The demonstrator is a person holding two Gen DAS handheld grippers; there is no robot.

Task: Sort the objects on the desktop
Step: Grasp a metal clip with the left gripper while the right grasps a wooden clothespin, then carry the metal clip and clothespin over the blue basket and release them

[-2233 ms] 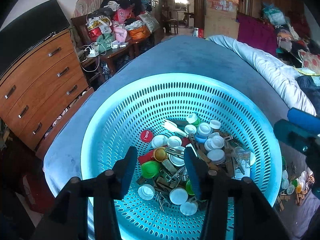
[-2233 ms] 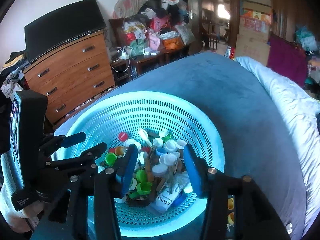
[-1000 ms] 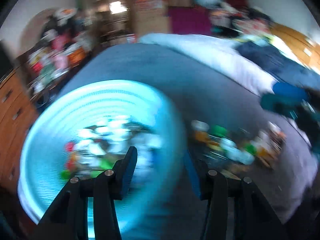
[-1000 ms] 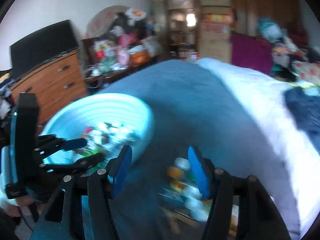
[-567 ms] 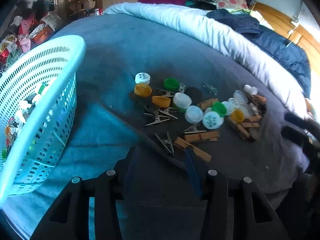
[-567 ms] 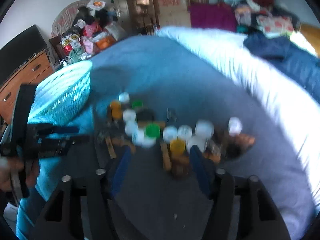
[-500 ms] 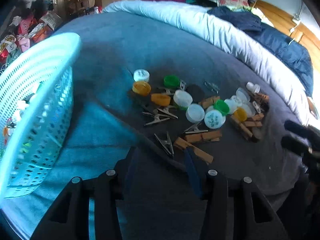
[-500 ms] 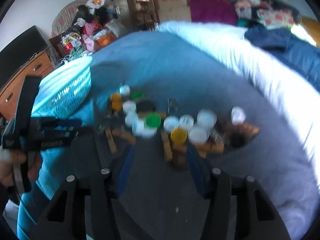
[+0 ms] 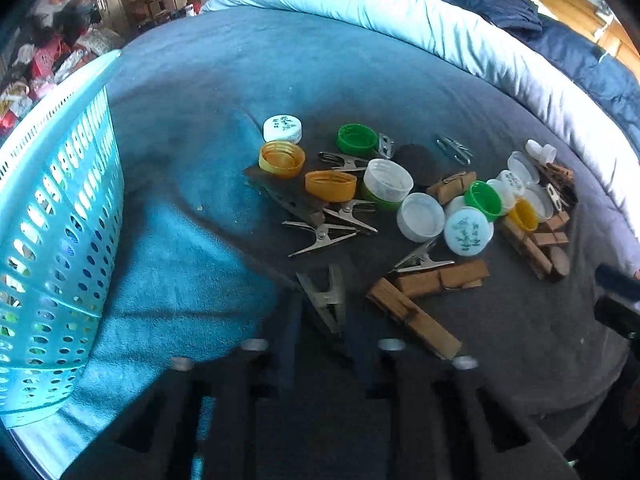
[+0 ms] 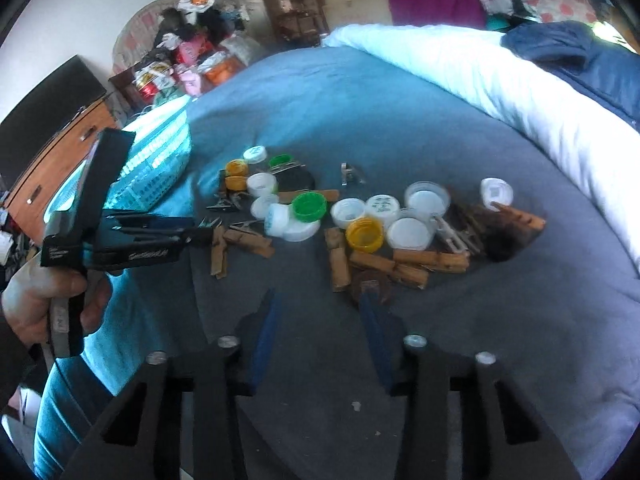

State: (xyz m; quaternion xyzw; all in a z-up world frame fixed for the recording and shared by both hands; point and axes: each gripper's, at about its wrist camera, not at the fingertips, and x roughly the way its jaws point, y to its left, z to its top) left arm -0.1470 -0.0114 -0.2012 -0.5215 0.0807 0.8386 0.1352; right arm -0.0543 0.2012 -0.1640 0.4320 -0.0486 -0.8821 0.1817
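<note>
A scatter of bottle caps, metal clips and wooden clothespins lies on the blue-grey bed cover. In the left wrist view my left gripper (image 9: 322, 312) is open, its jaws on either side of a metal clip (image 9: 326, 300), with wooden clothespins (image 9: 416, 304) just to the right. A yellow cap (image 9: 281, 158), a green cap (image 9: 356, 139) and white caps (image 9: 420, 216) lie farther off. In the right wrist view my right gripper (image 10: 320, 312) is open and empty, just short of a wooden clothespin (image 10: 338, 258) and a yellow cap (image 10: 364, 234). The left gripper (image 10: 204, 229) reaches in from the left.
A turquoise perforated basket (image 9: 52, 216) holding small items stands at the left, also in the right wrist view (image 10: 160, 160). A white duvet (image 9: 440, 32) and a dark blue quilt (image 10: 580, 64) bound the far right. A wooden dresser (image 10: 44, 164) stands beyond the basket.
Both grippers swung from over the basket to the scattered pile on the bed. Since half a second ago the left gripper has closed in on the metal clip and the right has edged nearer the clothespins.
</note>
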